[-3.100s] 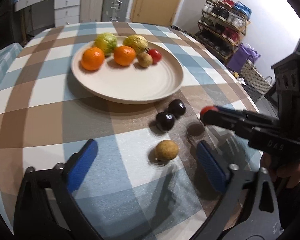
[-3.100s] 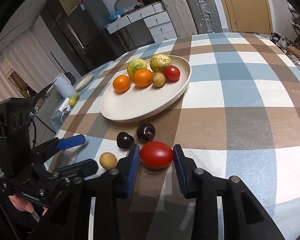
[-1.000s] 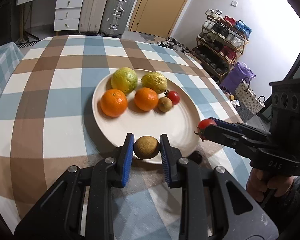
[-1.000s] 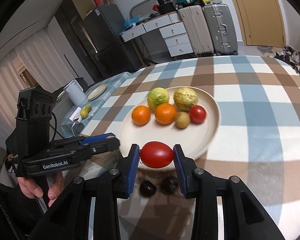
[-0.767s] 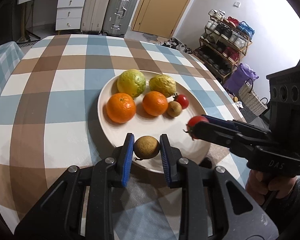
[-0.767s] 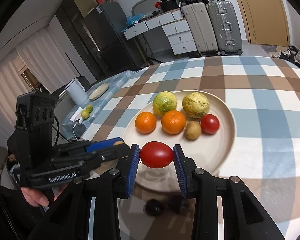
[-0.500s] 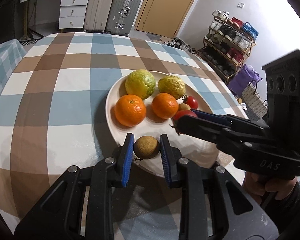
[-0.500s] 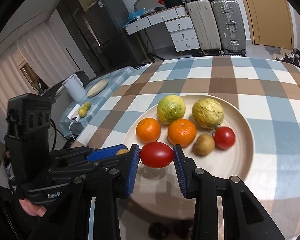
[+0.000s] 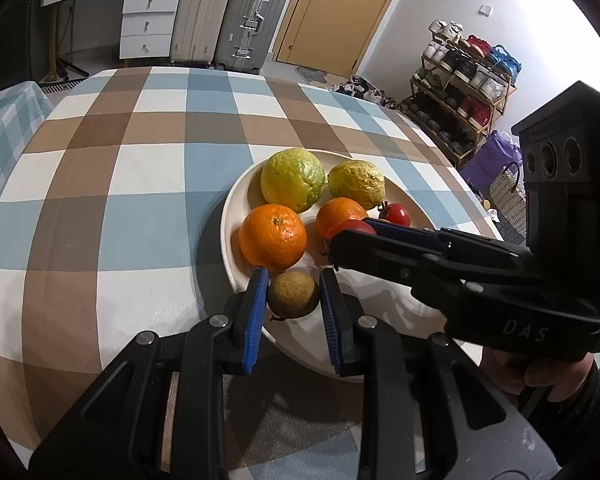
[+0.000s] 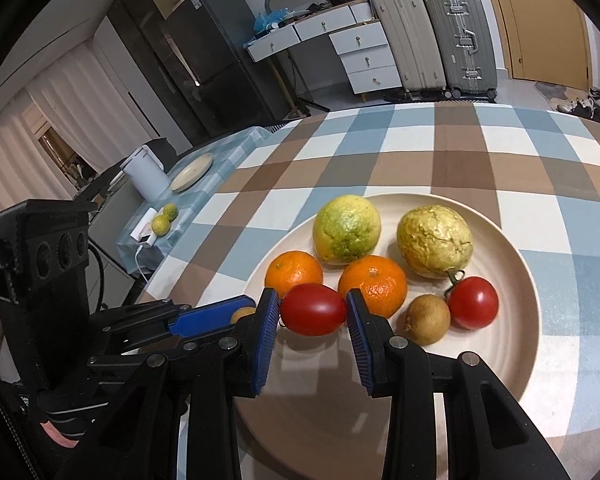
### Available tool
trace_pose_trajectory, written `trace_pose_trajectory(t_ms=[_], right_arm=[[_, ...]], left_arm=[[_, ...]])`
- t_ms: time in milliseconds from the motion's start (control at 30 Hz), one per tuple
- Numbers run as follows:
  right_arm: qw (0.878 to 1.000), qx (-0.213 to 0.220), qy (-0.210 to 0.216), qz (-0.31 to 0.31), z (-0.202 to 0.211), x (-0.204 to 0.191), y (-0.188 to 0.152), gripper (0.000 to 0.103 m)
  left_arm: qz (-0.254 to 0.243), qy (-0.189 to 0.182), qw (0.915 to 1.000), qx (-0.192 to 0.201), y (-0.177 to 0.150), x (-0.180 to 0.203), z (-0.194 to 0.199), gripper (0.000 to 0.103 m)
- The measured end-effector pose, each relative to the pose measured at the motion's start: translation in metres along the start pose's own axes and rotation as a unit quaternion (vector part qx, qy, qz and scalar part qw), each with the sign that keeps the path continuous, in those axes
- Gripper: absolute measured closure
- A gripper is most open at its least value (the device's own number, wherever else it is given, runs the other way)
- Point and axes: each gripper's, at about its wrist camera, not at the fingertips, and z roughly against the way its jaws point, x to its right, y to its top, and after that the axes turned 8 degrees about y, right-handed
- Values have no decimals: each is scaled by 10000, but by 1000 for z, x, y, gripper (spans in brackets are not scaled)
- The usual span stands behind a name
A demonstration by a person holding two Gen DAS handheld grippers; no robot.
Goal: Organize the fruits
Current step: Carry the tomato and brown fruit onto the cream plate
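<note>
My left gripper (image 9: 293,294) is shut on a small brown round fruit (image 9: 293,295) and holds it over the near rim of the cream plate (image 9: 230,216). My right gripper (image 10: 313,310) is shut on a red oval tomato (image 10: 314,315) above the plate (image 10: 516,344). On the plate lie two oranges (image 10: 374,285), a green-yellow citrus (image 10: 346,229), a wrinkled yellow fruit (image 10: 434,242), a small brown fruit (image 10: 427,319) and a red tomato (image 10: 473,302). The right gripper also shows in the left wrist view (image 9: 340,240), just right of my left one.
The plate stands on a round table with a blue, brown and white checked cloth (image 9: 112,216). A side table (image 10: 192,184) at the left carries a kettle, a small plate and two limes. Suitcases and drawers stand behind.
Both grippers have moved forward over the plate with their fruit still held. The dark plums on the cloth have dropped out of view below.
</note>
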Motion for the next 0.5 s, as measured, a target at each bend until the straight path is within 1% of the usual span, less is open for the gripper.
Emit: trace_pose_trajectory(t_ms=[233,333,400,500], right_arm=[[10000,-10,8,-4,-3,-1,3,67],[10000,-19,28,-6,-3,-2,2,63],[10000,5,49,2,-2,-3,2,57],[9999,122,41,-2,4,-4,2,55]], left_arm=[[-5,98,10000,18,1,1,-1,79],[-15,131,9999,16,1,2,-1,79],[-30,157,9999,36,2,2,0,75],[-24,204,9997,100,2,2,4,69]])
